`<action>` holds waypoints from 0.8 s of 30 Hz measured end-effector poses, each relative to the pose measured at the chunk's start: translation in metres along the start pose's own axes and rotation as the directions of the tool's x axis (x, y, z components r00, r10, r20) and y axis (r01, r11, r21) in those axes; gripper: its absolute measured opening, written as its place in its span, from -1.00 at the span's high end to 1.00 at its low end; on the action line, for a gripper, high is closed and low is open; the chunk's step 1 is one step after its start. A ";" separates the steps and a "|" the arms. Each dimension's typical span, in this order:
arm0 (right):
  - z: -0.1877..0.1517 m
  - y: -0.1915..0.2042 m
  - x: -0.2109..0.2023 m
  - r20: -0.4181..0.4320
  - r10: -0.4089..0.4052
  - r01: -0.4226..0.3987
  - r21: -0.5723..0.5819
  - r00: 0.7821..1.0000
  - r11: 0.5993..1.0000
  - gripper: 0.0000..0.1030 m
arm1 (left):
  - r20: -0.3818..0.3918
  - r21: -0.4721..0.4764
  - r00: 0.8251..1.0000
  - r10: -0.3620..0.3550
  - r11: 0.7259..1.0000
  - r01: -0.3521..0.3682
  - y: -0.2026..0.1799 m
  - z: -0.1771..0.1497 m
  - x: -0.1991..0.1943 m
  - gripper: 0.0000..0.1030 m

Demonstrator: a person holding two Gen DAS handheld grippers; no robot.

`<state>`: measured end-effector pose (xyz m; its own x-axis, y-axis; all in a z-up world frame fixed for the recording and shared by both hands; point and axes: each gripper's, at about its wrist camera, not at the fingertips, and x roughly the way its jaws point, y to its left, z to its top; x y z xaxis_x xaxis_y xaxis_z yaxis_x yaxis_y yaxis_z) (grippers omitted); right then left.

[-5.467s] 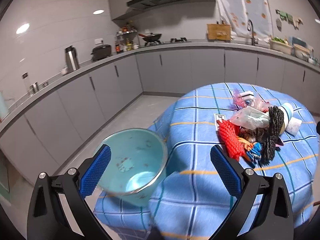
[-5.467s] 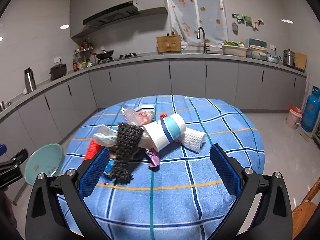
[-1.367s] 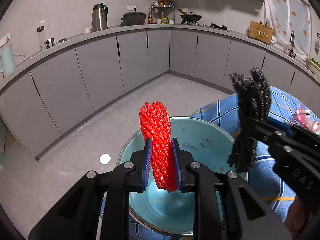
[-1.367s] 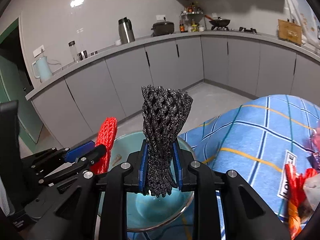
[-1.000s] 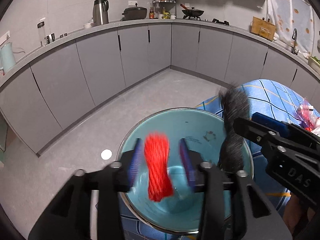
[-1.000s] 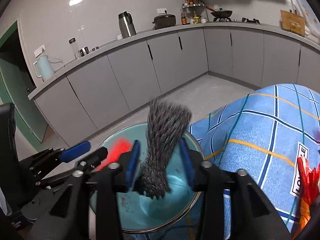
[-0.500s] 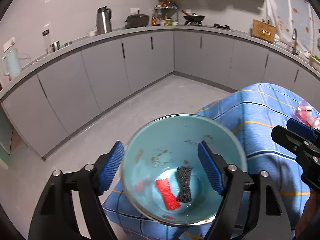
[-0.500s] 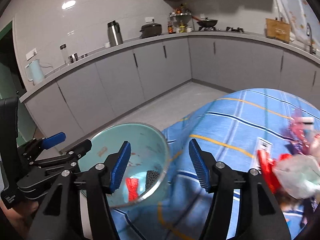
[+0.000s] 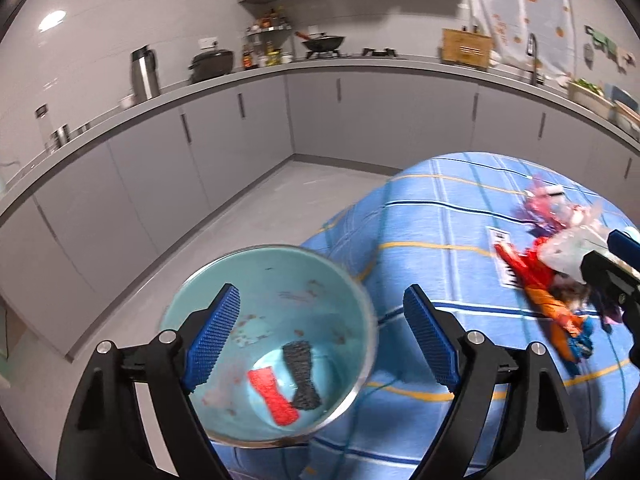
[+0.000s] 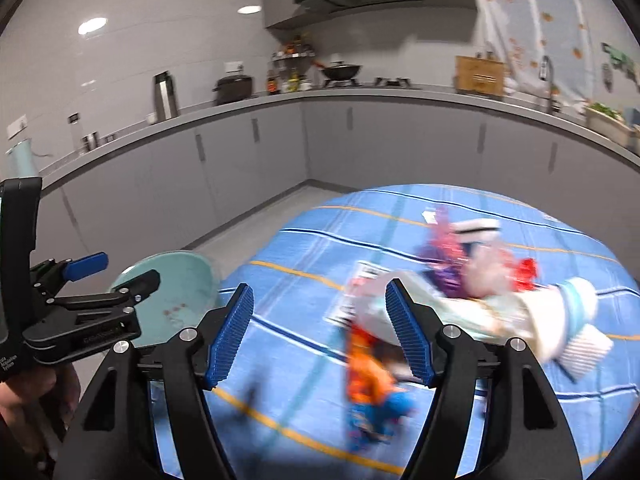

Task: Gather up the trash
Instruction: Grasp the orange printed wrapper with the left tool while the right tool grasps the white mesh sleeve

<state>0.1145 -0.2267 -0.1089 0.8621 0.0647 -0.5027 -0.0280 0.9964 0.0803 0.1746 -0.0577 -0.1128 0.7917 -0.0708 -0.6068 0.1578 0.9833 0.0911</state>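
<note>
A light blue bowl [image 9: 320, 276] stands at the table's left edge. A red foam net [image 9: 273, 395] and a black foam net [image 9: 302, 380] lie in its bottom. My left gripper [image 9: 322, 340] is open and empty above the bowl. My right gripper [image 10: 320, 336] is open and empty above the blue checked tablecloth [image 10: 304, 248], near the trash pile [image 10: 472, 292]. The pile holds an orange and blue wrapper [image 10: 366, 384], a clear bag and a white and blue paper cup [image 10: 568, 312]. The bowl [image 10: 176, 292] and the left gripper [image 10: 108, 276] also show in the right wrist view. The view is blurred.
The pile [image 9: 548, 272] also shows at the right of the left wrist view, with the right gripper's fingers [image 9: 616, 268] beside it. Grey kitchen cabinets [image 9: 240, 132] curve around behind the table, with grey floor [image 9: 248, 216] between.
Both grippers dropped their foam nets, red and black, into the bowl and opened. Both views have since swung right, toward the trash pile.
</note>
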 end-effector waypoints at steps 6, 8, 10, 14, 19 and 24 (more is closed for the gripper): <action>-0.012 -0.046 -0.025 0.023 -0.100 0.099 0.059 0.995 0.993 -0.40 | 0.003 0.060 0.998 -0.071 0.996 0.070 -0.044 0.004 0.000 -0.61; -0.017 -0.058 -0.031 0.026 -0.137 0.135 0.068 0.990 0.988 -0.40 | 0.007 0.082 0.995 -0.098 0.992 0.097 -0.060 0.005 -0.003 -0.63; -0.023 -0.072 -0.039 0.027 -0.178 0.175 0.084 0.984 0.981 -0.40 | 0.004 0.105 0.992 -0.128 0.986 0.127 -0.078 0.004 -0.005 -0.64; -0.035 -0.095 -0.048 0.012 -0.252 0.249 0.116 0.968 0.962 -0.41 | -0.007 0.149 0.984 -0.180 0.973 0.179 -0.112 0.001 -0.007 -0.65; -0.050 -0.113 -0.052 -0.010 -0.293 0.291 0.140 0.956 0.946 -0.47 | -0.029 0.197 0.977 -0.210 0.957 0.211 -0.147 -0.004 -0.003 -0.65; -0.061 -0.127 -0.056 -0.015 -0.321 0.319 0.167 0.947 0.933 -0.48 | -0.068 0.213 0.969 -0.239 0.945 0.248 -0.170 -0.010 0.003 -0.65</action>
<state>0.0388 -0.3533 -0.1430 0.8180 -0.2574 -0.5144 0.3328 0.9412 0.0583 0.1446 -0.2229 -0.1382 0.6893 -0.2923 -0.6629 0.4710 0.8761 0.1034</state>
